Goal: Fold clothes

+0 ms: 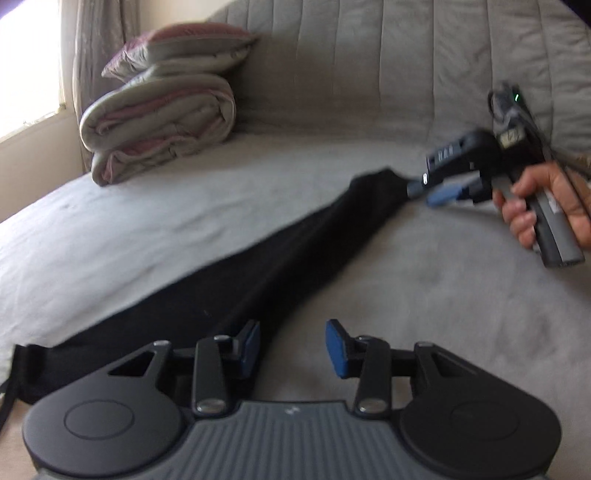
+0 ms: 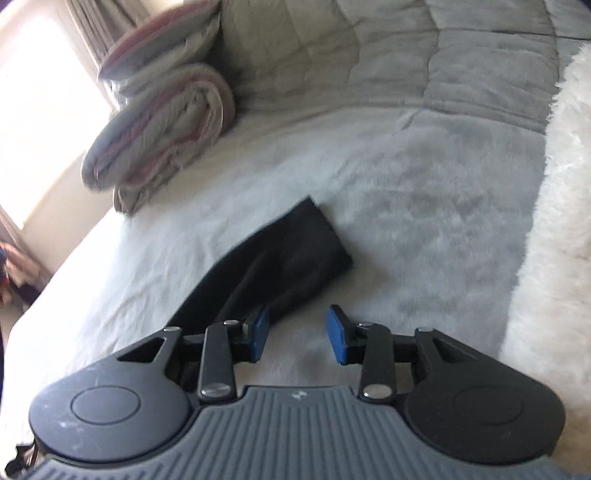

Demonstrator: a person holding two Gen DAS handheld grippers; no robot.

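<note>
Bed (image 1: 129, 236): grey cover under your black garment (image 1: 280, 266);
Left gripper (image 1: 293, 349): parted, holding nothing;
Right gripper (image 2: 297, 334): parted, holding nothing

A long garment (image 1: 280, 266) lies stretched across the bed (image 1: 424, 314), running from near the left gripper (image 1: 291, 349) away toward the right gripper (image 1: 428, 190), which a hand (image 1: 546, 206) holds at its far end. A stack of folded quilts (image 1: 162, 107) sits on the bed behind and to the left, beside the curtain (image 1: 92, 22).
</note>
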